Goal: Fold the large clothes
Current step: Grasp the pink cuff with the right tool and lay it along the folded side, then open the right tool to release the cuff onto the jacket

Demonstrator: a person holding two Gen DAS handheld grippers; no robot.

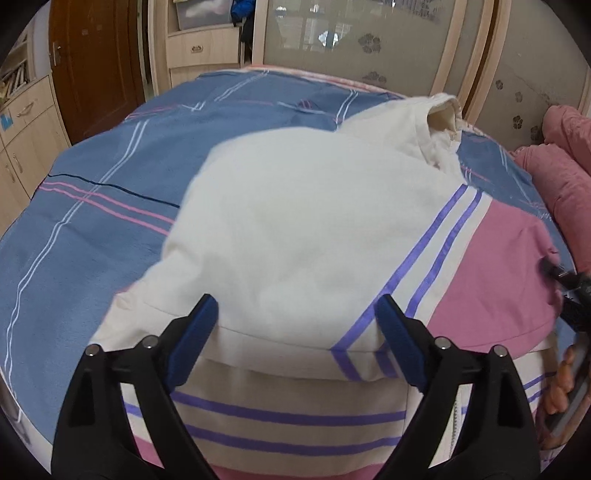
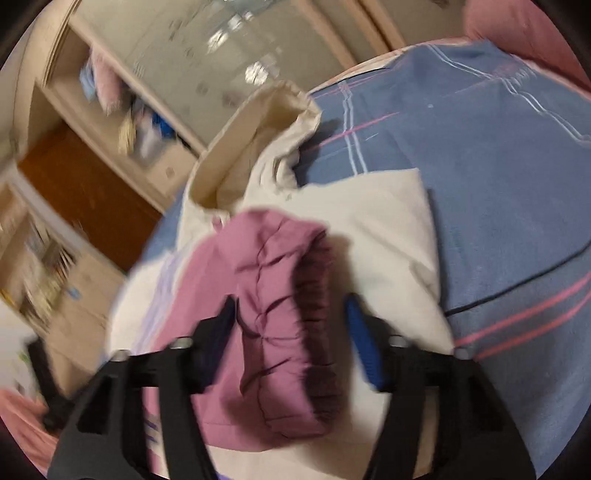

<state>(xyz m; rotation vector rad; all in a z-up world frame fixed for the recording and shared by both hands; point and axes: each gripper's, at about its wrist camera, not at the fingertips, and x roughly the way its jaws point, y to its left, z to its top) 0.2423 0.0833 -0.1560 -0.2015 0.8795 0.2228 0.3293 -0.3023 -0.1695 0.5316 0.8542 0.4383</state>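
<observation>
Cream jacket (image 1: 295,229) half-folded on blue bedsheet (image 1: 103,155); left gripper (image 1: 297,325) spread wide over folded hem, gripping nothing; right gripper (image 2: 291,317) jaws apart, pink cuff (image 2: 284,325) between, not pinched

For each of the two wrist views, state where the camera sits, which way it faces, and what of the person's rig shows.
Left wrist: on the left gripper, angled down across the bed at the folded white garment; both open fingers show.
Right wrist: on the right gripper, facing the pink cuff between its open fingers; blurred.
Shared: garment, bed, wardrobe doors.
</observation>
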